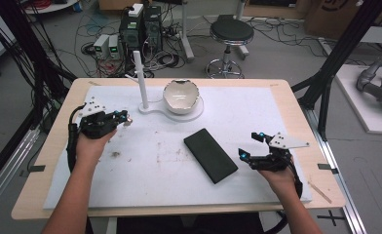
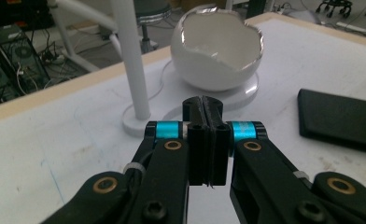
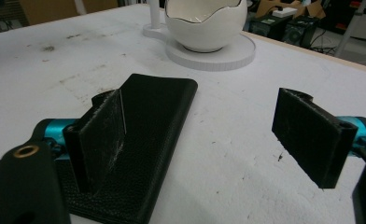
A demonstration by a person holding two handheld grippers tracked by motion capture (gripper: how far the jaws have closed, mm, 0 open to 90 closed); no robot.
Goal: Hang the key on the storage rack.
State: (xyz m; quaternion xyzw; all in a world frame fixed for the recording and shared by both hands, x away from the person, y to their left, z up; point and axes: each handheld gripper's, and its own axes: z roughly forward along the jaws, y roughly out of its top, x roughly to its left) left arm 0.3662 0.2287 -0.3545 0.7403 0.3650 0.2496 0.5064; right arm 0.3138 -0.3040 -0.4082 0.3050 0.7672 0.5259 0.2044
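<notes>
A white eggshell-shaped bowl [image 1: 181,96] with a jagged rim sits on a white base plate [image 1: 196,113] beside an upright white pole [image 1: 141,80], at the back middle of the table. A flat black case [image 1: 210,155] lies at an angle in the middle. My left gripper [image 1: 123,117] is at the left, its jaws shut pad to pad, and it points toward the pole [image 2: 132,60] and bowl [image 2: 218,56]; I see nothing between the pads. My right gripper [image 1: 251,145] stands open just right of the case [image 3: 158,121], low over the mat, with nothing in its jaws.
A stained white mat [image 1: 130,165] covers most of the wooden table [image 1: 296,107]. On the floor behind it are computer boxes [image 1: 140,27], tangled cables and a round stool [image 1: 231,34]. Black frame posts [image 1: 325,83] rise at the table's right and left.
</notes>
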